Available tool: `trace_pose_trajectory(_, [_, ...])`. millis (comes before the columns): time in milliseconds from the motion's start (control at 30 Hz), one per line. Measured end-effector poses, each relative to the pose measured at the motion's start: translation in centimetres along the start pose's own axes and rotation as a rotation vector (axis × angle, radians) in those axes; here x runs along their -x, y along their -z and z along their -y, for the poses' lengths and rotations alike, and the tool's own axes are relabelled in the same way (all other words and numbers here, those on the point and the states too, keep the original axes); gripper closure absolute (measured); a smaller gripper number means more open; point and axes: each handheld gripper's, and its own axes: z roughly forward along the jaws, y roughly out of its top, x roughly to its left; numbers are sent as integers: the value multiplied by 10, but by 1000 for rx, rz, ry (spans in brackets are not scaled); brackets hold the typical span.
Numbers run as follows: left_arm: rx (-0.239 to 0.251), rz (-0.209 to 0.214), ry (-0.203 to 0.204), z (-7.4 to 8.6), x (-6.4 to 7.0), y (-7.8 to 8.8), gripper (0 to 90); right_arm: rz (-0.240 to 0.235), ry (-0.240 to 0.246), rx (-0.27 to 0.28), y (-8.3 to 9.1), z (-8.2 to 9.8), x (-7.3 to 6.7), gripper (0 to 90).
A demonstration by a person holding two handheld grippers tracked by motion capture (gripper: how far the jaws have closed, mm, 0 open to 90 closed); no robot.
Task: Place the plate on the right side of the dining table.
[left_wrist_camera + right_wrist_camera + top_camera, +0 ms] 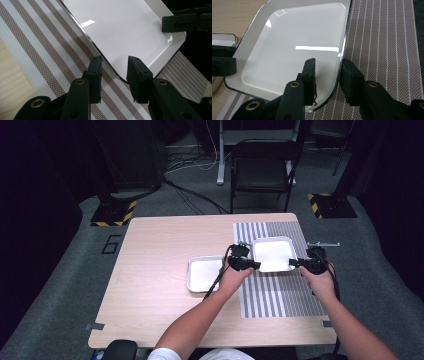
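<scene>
A white tray (273, 253) sits on a striped placemat (280, 290) toward the right side of a light wooden table (150, 270), and both grippers meet it at its near edge. In the left gripper view, the left gripper (114, 72) straddles the tray's rim near one corner, one jaw over the mat and the other over the white surface; a gap shows between the pads and the rim, so whether they actually pinch it cannot be told. In the right gripper view, the right gripper (327, 75) likewise brackets the rim, one jaw inside the tray and one outside over the mat, narrowly parted, and a firm grip cannot be confirmed. A second tray (204, 273) with a metallic rim lies on bare wood just to the left of the mat. No brand, label or writing is readable on the trays or the mat. On the grey floor left of the table, a marking shaped like the figure 6 (111, 243) shows.
</scene>
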Motion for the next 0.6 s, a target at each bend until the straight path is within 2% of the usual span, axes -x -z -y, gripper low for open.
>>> trace_pose_trajectory(100, [-2, 0, -1, 1, 0, -3, 649, 9, 14, 7, -1, 0, 2, 665])
trace_pose_trajectory(600, [-27, -7, -4, 6, -1, -15, 649, 21, 7, 0, -7, 8, 8, 668])
